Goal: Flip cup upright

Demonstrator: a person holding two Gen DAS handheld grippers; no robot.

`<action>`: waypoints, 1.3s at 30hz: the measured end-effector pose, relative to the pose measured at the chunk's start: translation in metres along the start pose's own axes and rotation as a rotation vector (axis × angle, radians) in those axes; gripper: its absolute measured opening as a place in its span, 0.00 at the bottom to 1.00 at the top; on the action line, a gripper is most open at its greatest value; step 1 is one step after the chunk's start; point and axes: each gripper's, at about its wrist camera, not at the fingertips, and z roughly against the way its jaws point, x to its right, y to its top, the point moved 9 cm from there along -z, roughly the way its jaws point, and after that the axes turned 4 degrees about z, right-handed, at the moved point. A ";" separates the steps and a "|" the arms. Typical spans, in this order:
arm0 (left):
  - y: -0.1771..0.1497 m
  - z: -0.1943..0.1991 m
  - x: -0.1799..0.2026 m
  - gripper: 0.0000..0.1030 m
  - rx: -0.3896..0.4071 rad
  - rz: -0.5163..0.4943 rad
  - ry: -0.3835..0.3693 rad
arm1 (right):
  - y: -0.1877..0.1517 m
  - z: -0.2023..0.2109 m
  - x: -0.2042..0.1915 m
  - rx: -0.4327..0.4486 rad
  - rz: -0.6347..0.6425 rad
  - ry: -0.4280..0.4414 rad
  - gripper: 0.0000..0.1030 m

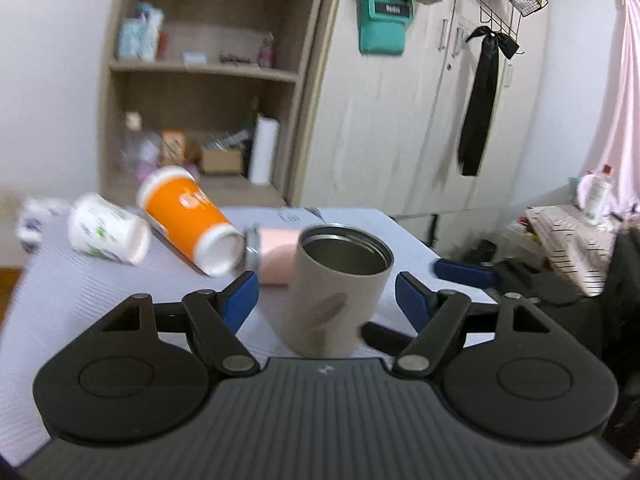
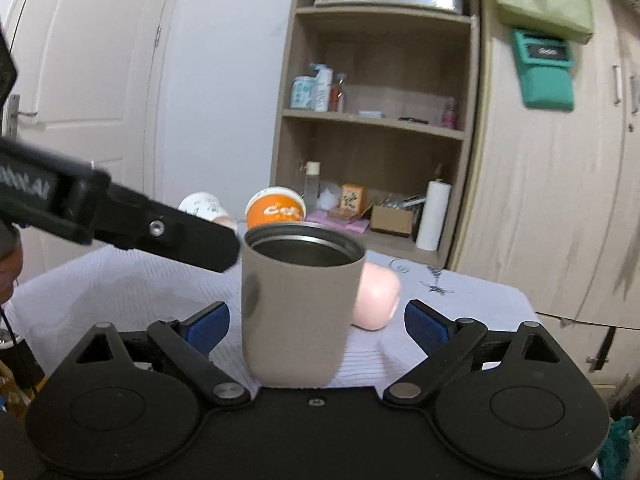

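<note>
A grey metal-lined cup (image 1: pixel 336 292) stands upright, mouth up, on the white table (image 1: pixel 100 300). My left gripper (image 1: pixel 326 296) is open, its blue pads on either side of the cup with gaps. In the right wrist view the same cup (image 2: pixel 298 312) stands between the open blue pads of my right gripper (image 2: pixel 318 326), also not touched. The left gripper's finger (image 2: pixel 168 236) reaches in from the left beside the cup's rim. An orange cup (image 1: pixel 188 220), a white printed cup (image 1: pixel 106 230) and a pink cup (image 1: pixel 276 254) lie on their sides behind.
A wooden shelf unit (image 1: pixel 208 76) with boxes and a paper roll stands behind the table. A wardrobe (image 1: pixel 404 120) with a teal pouch stands to the right. The table's right edge (image 1: pixel 420 240) drops off near clutter on the floor.
</note>
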 end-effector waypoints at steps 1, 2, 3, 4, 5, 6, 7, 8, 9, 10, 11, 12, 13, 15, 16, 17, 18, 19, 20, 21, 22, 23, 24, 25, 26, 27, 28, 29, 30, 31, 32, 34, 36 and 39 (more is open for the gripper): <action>0.000 0.007 0.003 0.73 0.016 -0.008 0.020 | 0.002 0.008 0.001 0.011 -0.006 -0.003 0.94; -0.001 0.013 0.005 0.73 0.030 -0.013 0.047 | 0.004 0.016 0.002 0.022 -0.012 -0.006 0.94; -0.003 0.020 0.007 0.73 0.045 -0.021 0.078 | 0.004 0.022 0.002 0.031 -0.018 -0.012 0.94; -0.005 0.026 0.009 0.73 0.059 -0.035 0.108 | 0.006 0.029 0.003 0.041 -0.024 -0.025 0.94; -0.007 0.031 0.011 0.73 0.065 -0.043 0.131 | 0.008 0.035 0.005 0.052 -0.029 -0.038 0.94; -0.009 0.036 0.011 0.73 0.066 -0.040 0.151 | 0.009 0.042 0.005 0.061 -0.033 -0.049 0.94; -0.012 0.041 0.011 0.73 0.066 -0.029 0.164 | 0.011 0.047 0.007 0.067 -0.038 -0.057 0.94; -0.013 0.046 0.010 0.73 0.070 -0.019 0.168 | 0.012 0.051 0.007 0.069 -0.040 -0.061 0.94; -0.014 0.051 0.009 0.73 0.076 -0.009 0.172 | 0.012 0.057 0.006 0.072 -0.043 -0.064 0.94; -0.015 0.056 0.008 0.73 0.081 -0.002 0.183 | 0.013 0.061 0.005 0.075 -0.043 -0.064 0.94; -0.016 0.061 0.007 0.73 0.089 -0.004 0.196 | 0.015 0.065 0.006 0.075 -0.044 -0.066 0.94; -0.015 0.065 0.007 0.73 0.103 -0.010 0.209 | 0.017 0.067 0.007 0.072 -0.045 -0.070 0.94; -0.014 0.071 0.007 0.73 0.119 -0.015 0.226 | 0.018 0.071 0.007 0.070 -0.049 -0.077 0.94; -0.012 0.079 0.008 0.82 0.142 -0.027 0.252 | 0.020 0.080 0.007 0.075 -0.053 -0.090 0.94; -0.012 0.085 0.009 0.83 0.161 -0.036 0.264 | 0.021 0.084 0.007 0.078 -0.055 -0.099 0.95; -0.011 0.091 0.011 0.83 0.178 -0.045 0.279 | 0.023 0.088 0.007 0.083 -0.059 -0.110 0.95; -0.011 0.096 0.014 0.85 0.191 -0.056 0.291 | 0.024 0.092 0.007 0.085 -0.063 -0.119 0.95; -0.010 0.099 0.016 0.87 0.196 -0.062 0.293 | 0.025 0.095 0.007 0.086 -0.071 -0.133 0.95; -0.011 0.102 0.018 0.89 0.199 -0.062 0.296 | 0.026 0.097 0.008 0.088 -0.078 -0.146 0.95; -0.011 0.105 0.019 0.89 0.203 -0.063 0.304 | 0.027 0.100 0.008 0.088 -0.083 -0.158 0.95; -0.012 0.107 0.020 0.90 0.204 -0.067 0.310 | 0.028 0.102 0.007 0.090 -0.084 -0.165 0.95; -0.011 0.106 0.021 0.92 0.201 -0.069 0.316 | 0.029 0.105 0.007 0.092 -0.083 -0.172 0.95; -0.012 0.106 0.020 0.93 0.195 -0.069 0.324 | 0.029 0.106 0.006 0.092 -0.083 -0.177 0.95; -0.013 0.106 0.020 0.93 0.189 -0.069 0.330 | 0.030 0.107 0.006 0.091 -0.085 -0.180 0.95; -0.014 0.105 0.019 0.94 0.181 -0.066 0.337 | 0.030 0.109 0.006 0.086 -0.088 -0.183 0.95; -0.015 0.104 0.018 0.96 0.172 -0.063 0.344 | 0.029 0.110 0.006 0.082 -0.092 -0.183 0.95; -0.016 0.103 0.017 0.97 0.165 -0.060 0.350 | 0.029 0.111 0.006 0.076 -0.098 -0.183 0.96; -0.017 0.102 0.016 1.00 0.156 -0.059 0.357 | 0.028 0.110 0.006 0.066 -0.103 -0.183 0.97; -0.019 0.101 0.014 1.00 0.150 -0.063 0.367 | 0.027 0.110 0.007 0.061 -0.108 -0.185 0.97; -0.019 0.100 0.014 1.00 0.145 -0.076 0.381 | 0.027 0.111 0.007 0.063 -0.115 -0.181 1.00; -0.020 0.099 0.013 1.00 0.138 -0.095 0.402 | 0.027 0.111 0.007 0.063 -0.124 -0.179 1.00; -0.022 0.097 0.009 1.00 0.129 -0.082 0.418 | 0.026 0.111 0.009 0.055 -0.147 -0.188 1.00; -0.022 0.096 0.004 1.00 0.121 -0.047 0.410 | 0.025 0.109 0.011 0.044 -0.151 -0.200 1.00; -0.022 0.095 -0.001 1.00 0.114 -0.037 0.430 | 0.023 0.108 0.014 0.035 -0.162 -0.223 1.00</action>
